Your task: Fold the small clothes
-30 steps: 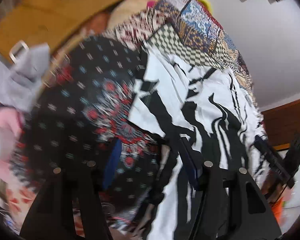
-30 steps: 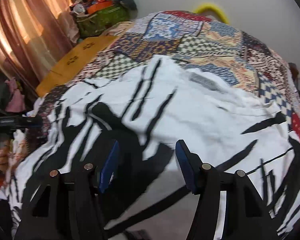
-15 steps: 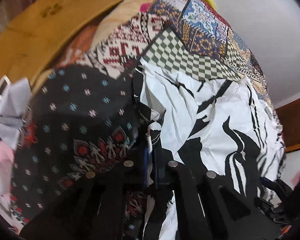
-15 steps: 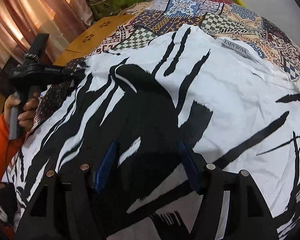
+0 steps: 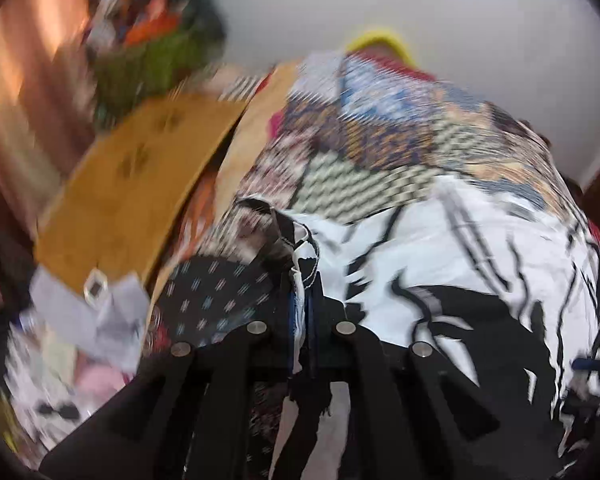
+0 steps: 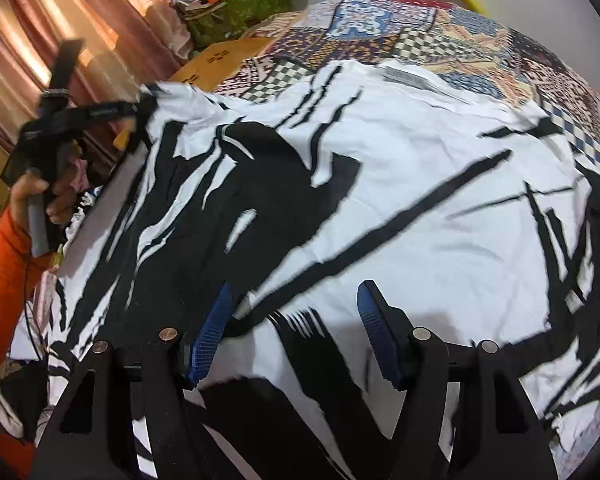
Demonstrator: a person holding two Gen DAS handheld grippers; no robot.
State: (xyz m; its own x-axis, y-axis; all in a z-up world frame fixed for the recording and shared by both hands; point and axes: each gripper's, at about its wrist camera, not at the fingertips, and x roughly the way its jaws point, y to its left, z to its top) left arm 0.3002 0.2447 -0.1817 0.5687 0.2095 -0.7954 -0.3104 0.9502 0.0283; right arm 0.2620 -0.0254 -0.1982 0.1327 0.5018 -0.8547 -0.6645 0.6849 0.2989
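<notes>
A white garment with black brush-stroke print [image 6: 400, 184] lies spread over a patchwork bedspread [image 6: 440, 36]. In the blurred left wrist view my left gripper [image 5: 303, 300] is shut on the garment's [image 5: 440, 248] left edge, a fold of hem sticking up between the blue pads. The right wrist view shows that same left gripper [image 6: 140, 110] lifting the garment's far-left corner, held by a hand [image 6: 40, 196] in an orange sleeve. My right gripper [image 6: 296, 332] stands open just above the near part of the cloth, nothing between its blue pads [image 6: 212, 332].
A dark dotted cloth [image 5: 220, 300] lies left of the garment. A yellow-brown board [image 5: 132, 196] and loose grey and white items [image 5: 92, 312] sit beyond the bed's left edge. Curtains [image 6: 60, 20] and a green bag [image 6: 236, 8] stand at the back left.
My left gripper closed on the garment's left edge and then rose with it, rolling as it went. My right gripper slid a little over the cloth, still open.
</notes>
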